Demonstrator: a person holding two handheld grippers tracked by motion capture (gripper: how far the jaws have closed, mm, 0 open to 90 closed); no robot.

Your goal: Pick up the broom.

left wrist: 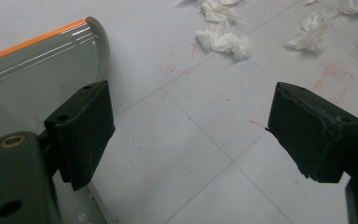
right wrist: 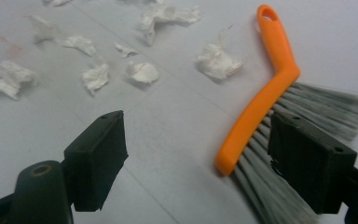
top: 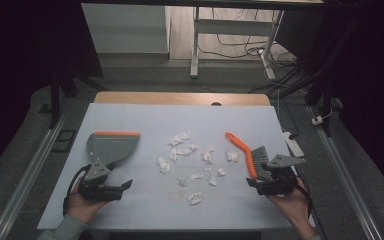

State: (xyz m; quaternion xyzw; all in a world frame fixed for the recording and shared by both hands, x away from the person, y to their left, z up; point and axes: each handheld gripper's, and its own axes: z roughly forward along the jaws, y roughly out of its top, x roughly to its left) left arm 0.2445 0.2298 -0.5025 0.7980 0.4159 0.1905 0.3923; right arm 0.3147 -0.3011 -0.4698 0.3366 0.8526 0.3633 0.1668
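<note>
Right gripper (right wrist: pixel 196 158) jaws wide, nothing clamped; 1 pad over the grey bristles, the other over bare table, orange brush (right wrist: pixel 261 100) spine between them but untouched. Left gripper (left wrist: pixel 191 140) jaws wide too, holding nothing; 1 pad sits over the dustpan (left wrist: pixel 37 79) rear, the other over bare table.

Step in hand, by judgement: pick up the brush. To do it well:
- shift so both pads bracket the orange spine or handle, not the bristles; bristles flex and slip
- come in square to the spine, close fully before lifting
- grip near the bend for sweep control
- left side: take the dustpan by its rear handle end, keep the orange lip flat on the table, facing the scraps

Layout: brush (top: pixel 244 152) near the right edge of the table, handle pointing to the far edge, right gripper (top: pixel 252 182) at its near end. Dustpan (top: pixel 111 146) near the left edge, left gripper (top: pixel 126 186) just by its near side. Paper scraps (top: pixel 189 159) scattered mid-table between the 2, some near the brush head.

Containers: dustpan is the sole 1, looks empty; all scraps seen lie on the table.
</note>
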